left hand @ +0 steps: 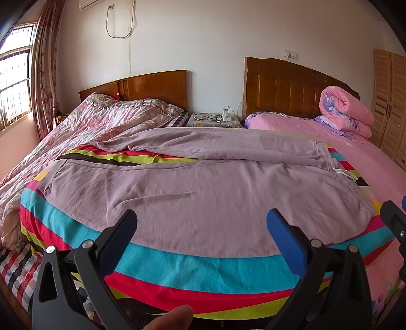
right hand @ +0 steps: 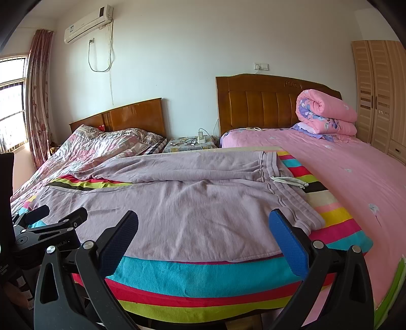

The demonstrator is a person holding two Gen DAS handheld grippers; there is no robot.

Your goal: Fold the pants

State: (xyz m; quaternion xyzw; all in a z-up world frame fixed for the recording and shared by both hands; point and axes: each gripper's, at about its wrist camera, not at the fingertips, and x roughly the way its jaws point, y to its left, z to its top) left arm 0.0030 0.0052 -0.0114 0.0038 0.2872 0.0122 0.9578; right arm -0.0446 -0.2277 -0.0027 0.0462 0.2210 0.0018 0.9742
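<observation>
Currently my left gripper (left hand: 201, 223) and right gripper (right hand: 203, 224) both gape empty near the mauve pants (left hand: 203, 182), spread on the striped blanket (left hand: 203, 274).

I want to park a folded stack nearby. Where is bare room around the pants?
Free: the pink sheet between the pants' waistband and the rolled quilt; the striped blanket's near edge. Crowded: the rumpled floral bedding and the nightstand.

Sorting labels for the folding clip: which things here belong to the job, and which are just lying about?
Job: mauve pants, striped blanket under them, left gripper, right gripper, both open.

Lying about: rolled pink quilt, glasses, charger, air conditioner.
</observation>
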